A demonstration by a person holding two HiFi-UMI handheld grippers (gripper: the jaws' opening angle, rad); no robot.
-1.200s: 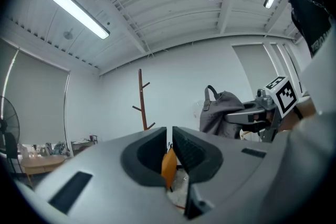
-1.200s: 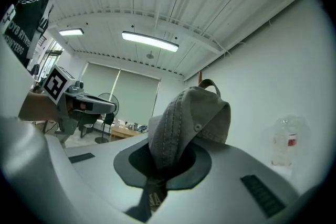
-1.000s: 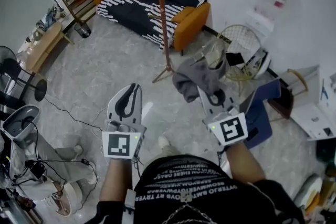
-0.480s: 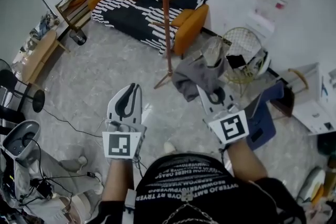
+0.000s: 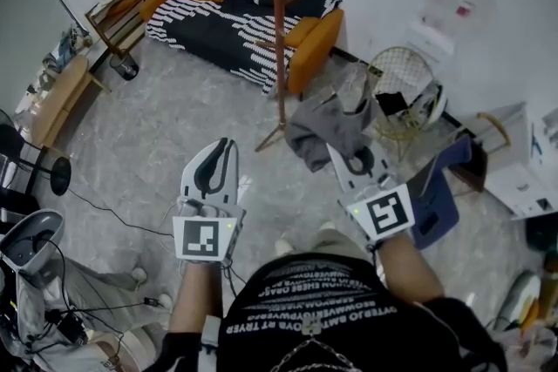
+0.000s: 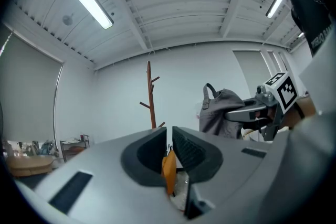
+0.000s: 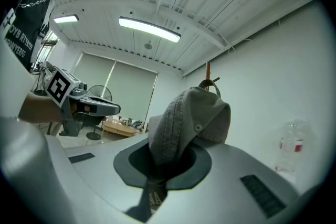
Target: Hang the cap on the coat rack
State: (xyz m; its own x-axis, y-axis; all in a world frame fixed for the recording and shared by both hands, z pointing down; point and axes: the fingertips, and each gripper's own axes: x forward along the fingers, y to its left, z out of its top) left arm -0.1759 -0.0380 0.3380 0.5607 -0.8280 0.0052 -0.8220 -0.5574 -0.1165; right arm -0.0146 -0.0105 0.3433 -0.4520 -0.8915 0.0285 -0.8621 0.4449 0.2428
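Head view: the person stands on a pale marbled floor (image 5: 157, 135), both grippers raised ahead. The left gripper (image 5: 220, 149) sits at about 11 o'clock from the person's chest, jaws drawn together, nothing in them. The right gripper (image 5: 343, 157) sits at about 1 o'clock with the grey cap (image 5: 327, 128) bunched at its tip. The coat rack (image 5: 279, 30), a reddish-brown pole with side pegs, stands at 12 o'clock, well apart from the cap and at about 11 o'clock from it. A black-and-white sofa (image 5: 234, 13) with orange cushions lies behind the rack. A round wire basket (image 5: 403, 83) is at 2 o'clock. Left gripper view: the left gripper (image 6: 169, 145) has its jaws closed to a thin slit, and an orange patch shows low in the slit, identity unclear. The coat rack (image 6: 150, 96) rises at 12 o'clock against the white wall. At 2 o'clock hangs the cap (image 6: 220, 113), with the right gripper (image 6: 251, 111) clamping it from the right. Right gripper view: the right gripper (image 7: 164, 162) has its jaws clamped on the cap (image 7: 184, 120), whose fabric is pinched low between the pads with the crown standing up and leaning toward 1 o'clock. The coat rack (image 7: 208, 73) tip peeks over the crown at 12 o'clock. The left gripper (image 7: 89, 107) is at 9 o'clock.
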